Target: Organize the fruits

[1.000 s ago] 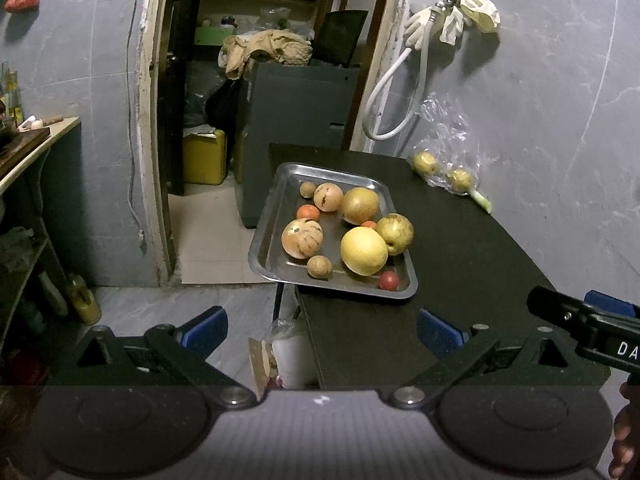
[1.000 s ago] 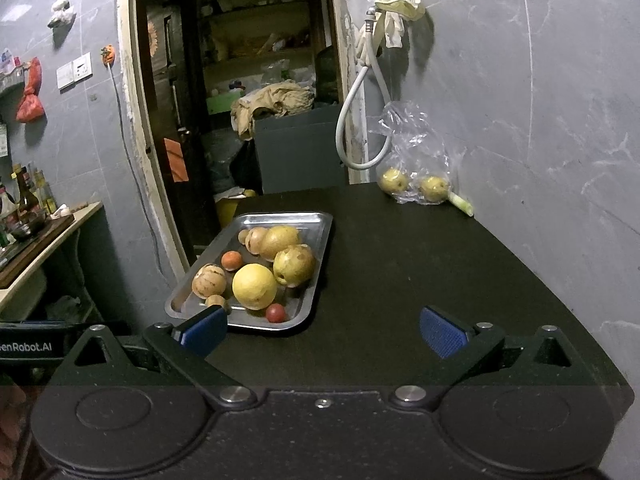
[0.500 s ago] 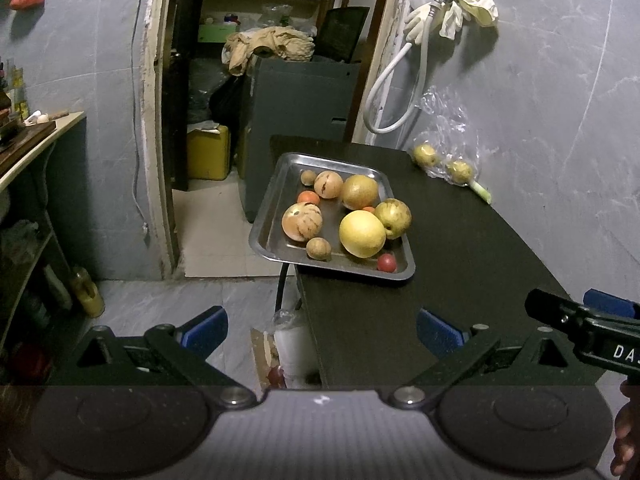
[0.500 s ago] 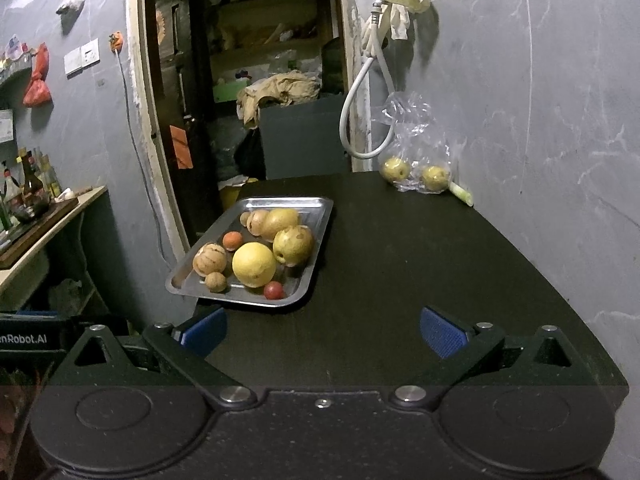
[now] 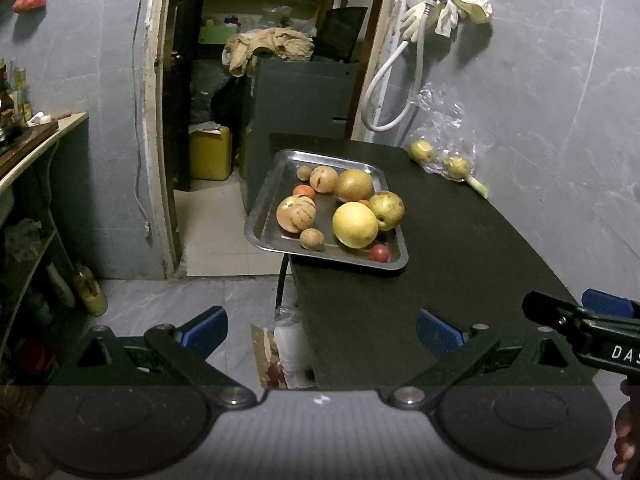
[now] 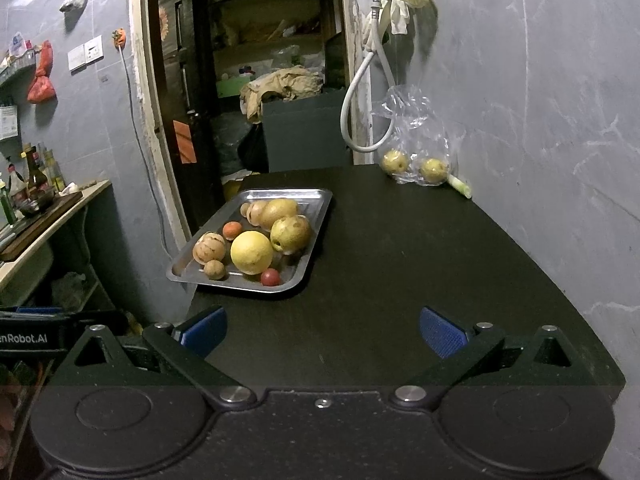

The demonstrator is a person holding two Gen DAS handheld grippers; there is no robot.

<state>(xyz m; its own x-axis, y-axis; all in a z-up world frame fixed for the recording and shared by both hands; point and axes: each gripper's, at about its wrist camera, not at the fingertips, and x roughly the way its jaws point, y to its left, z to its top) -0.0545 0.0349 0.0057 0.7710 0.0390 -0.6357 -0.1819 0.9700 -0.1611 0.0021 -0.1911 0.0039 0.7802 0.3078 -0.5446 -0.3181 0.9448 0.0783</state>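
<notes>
A steel tray [image 5: 267,216] is sitting at the left edge of the dark tabletop [image 5: 460,264], its long axis running from the near end toward the doorway at the back and one near corner jutting past the edge. Fruit is crowding it: a big yellow citrus [image 5: 355,225] near the front, a greenish pear-like fruit [image 5: 386,210] just beside it, a striped round fruit [image 5: 296,213], and a small red one [image 5: 379,253] nearest the front rim. Both the left gripper [image 5: 320,326] and right gripper [image 6: 322,330] are hovering well short of the tray with fingers spread wide and empty. The left view is showing the floor below the tray's overhang; the right view is taking in a plastic bag [image 6: 416,148] holding two more fruits against the wall.
</notes>
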